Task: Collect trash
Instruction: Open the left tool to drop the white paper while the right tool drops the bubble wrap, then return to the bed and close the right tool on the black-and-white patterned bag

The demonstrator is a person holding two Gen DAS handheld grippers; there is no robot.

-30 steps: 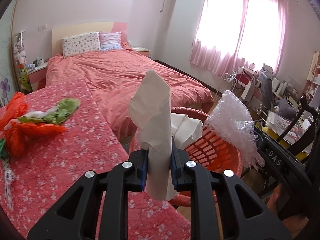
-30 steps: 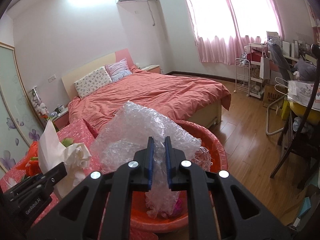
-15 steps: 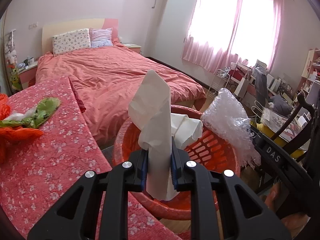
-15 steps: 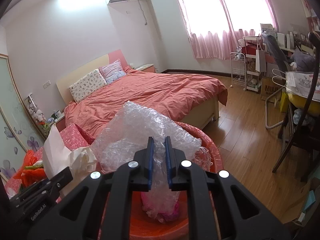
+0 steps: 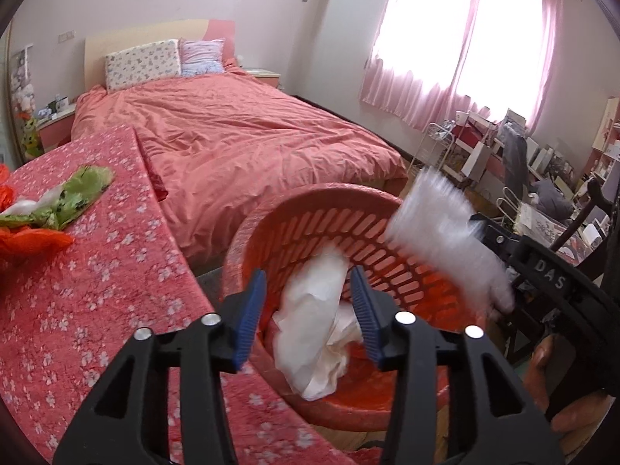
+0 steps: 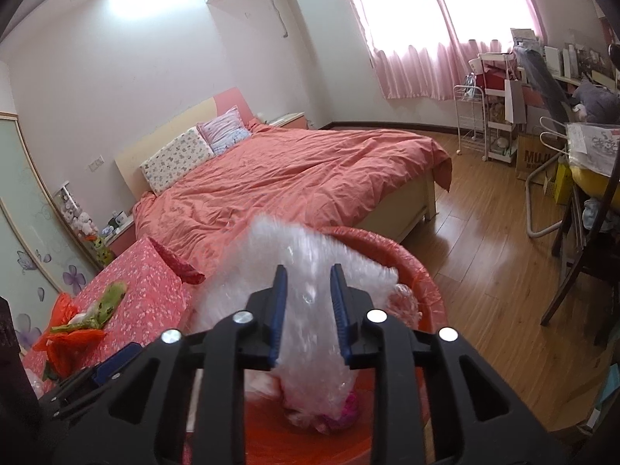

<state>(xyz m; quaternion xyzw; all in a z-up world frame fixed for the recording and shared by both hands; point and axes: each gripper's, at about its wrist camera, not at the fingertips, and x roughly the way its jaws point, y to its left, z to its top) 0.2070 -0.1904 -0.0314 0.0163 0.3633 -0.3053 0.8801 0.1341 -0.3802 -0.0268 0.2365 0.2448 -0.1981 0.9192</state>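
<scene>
- So, we're at the drop: both grippers hang over the red basket (image 5: 310, 228) and both sets of jaws are opening at once.
- Left gripper (image 5: 310, 306): blue pads spread, touching nothing. The crumpled white paper (image 5: 314, 325) sits between them but loose, already down inside the basket.
- Right gripper (image 6: 308, 310): jaws parting too, with the bubble wrap (image 6: 310, 283) between the pads. It's motion-blurred, so we reckon it's slipping free; whether a pad still brushes it, we can't tell.
- Doing this well, in our opinion: stay over the middle of the basket till both pieces have cleared the pads. The bubble wrap is bulky and springy and could catch on the rim (image 6: 418, 271) or spill over.
- Let the jaws open fully before pulling away, or a fold of plastic may come along.
- Looks-wise: the paper is a soft, creased wad. The wrap is a clear, puffy sheet, and something pink shows under it.
- More trash waits on the flowered tablecloth (image 5: 116, 290): a green wrapper (image 5: 83, 193) and orange plastic (image 5: 27, 240), well apart from the basket.
</scene>
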